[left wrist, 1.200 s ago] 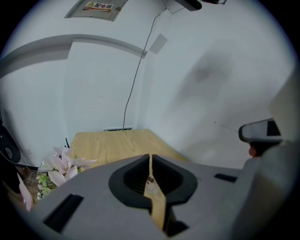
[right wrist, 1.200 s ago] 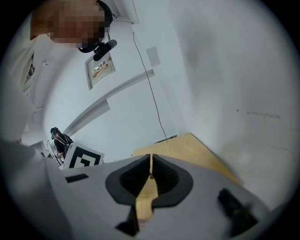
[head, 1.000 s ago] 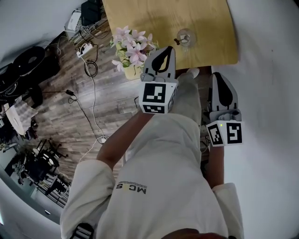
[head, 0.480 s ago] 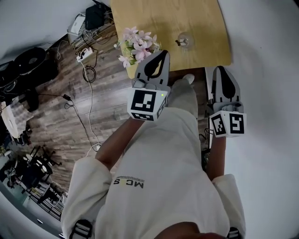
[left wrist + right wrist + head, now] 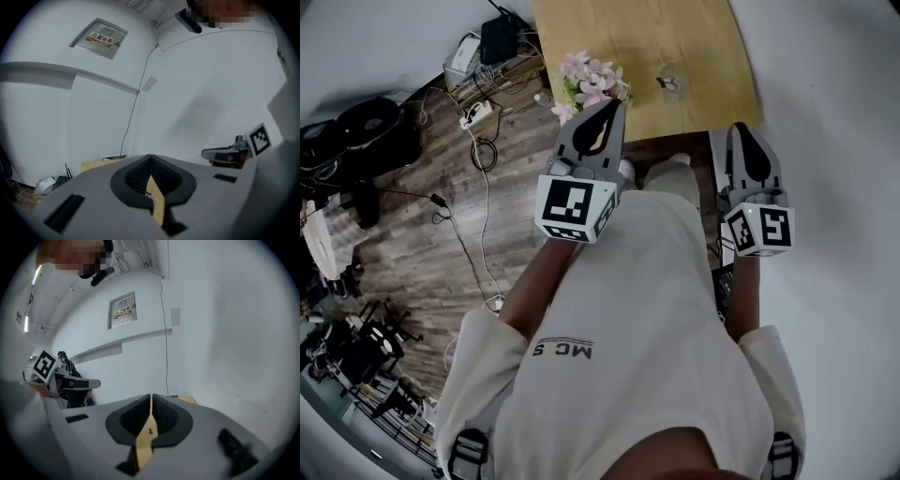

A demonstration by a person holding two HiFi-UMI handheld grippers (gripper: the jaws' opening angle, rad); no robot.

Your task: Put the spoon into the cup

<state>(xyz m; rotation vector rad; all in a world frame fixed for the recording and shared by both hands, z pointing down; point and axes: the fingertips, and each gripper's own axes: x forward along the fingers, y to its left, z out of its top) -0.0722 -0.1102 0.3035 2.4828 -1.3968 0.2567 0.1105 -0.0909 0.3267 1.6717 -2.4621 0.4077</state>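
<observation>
A clear glass cup [image 5: 673, 79] stands on the wooden table [image 5: 712, 56] at the top of the head view, with a small dark thing at its rim; I cannot tell if that is the spoon. My left gripper [image 5: 614, 103] is held up in front of the body, shut and empty, its tip over the table's near edge beside the flowers. In the left gripper view its jaws [image 5: 150, 157] meet at the tip. My right gripper [image 5: 738, 128] hangs level near the table's right corner, also shut with nothing in it [image 5: 150, 396]. Both sit short of the cup.
A bunch of pink flowers [image 5: 592, 77] stands at the table's near left edge. Cables and a power strip [image 5: 476, 114] lie on the wooden floor to the left. A white wall [image 5: 825, 141] runs along the right. The person's white shirt [image 5: 628, 319] fills the lower head view.
Both grippers have come up toward the head camera, the left one more and drifting left. Their jaws stay shut. The table has slid up in the head view.
</observation>
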